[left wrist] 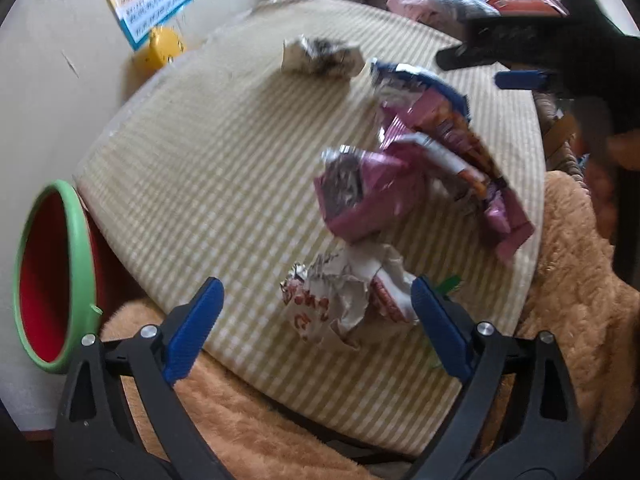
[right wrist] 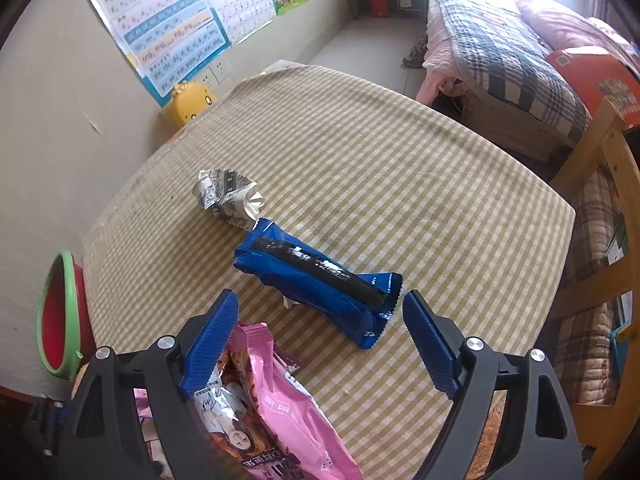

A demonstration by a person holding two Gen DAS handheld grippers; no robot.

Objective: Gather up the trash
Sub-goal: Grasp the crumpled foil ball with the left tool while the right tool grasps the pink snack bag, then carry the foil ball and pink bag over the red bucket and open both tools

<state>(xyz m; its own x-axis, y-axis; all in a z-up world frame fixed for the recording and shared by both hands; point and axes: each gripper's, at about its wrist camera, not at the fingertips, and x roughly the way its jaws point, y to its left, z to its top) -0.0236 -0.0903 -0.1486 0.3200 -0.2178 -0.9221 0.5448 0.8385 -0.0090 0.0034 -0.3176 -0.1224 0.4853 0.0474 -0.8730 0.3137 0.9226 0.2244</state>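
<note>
Several wrappers lie on a table with a yellow checked cloth (left wrist: 224,152). In the left wrist view my left gripper (left wrist: 316,328) is open around a crumpled white and red paper (left wrist: 344,300) at the near edge. Behind it lie a pink wrapper (left wrist: 368,196), a pink and blue bag (left wrist: 440,120) and a grey crumpled wrapper (left wrist: 320,56). My right gripper (left wrist: 508,68) shows at the top right. In the right wrist view my right gripper (right wrist: 320,344) is open and empty above the cloth (right wrist: 400,168), near a blue packet (right wrist: 320,280), a pink bag (right wrist: 276,412) and the grey wrapper (right wrist: 228,196).
A red bin with a green rim (left wrist: 52,276) stands left of the table, also in the right wrist view (right wrist: 60,320). A tan fuzzy blanket (left wrist: 580,280) lies under the near edge. A yellow toy (right wrist: 190,102) sits by the wall. A bed (right wrist: 500,48) and a wooden frame (right wrist: 616,168) are on the right.
</note>
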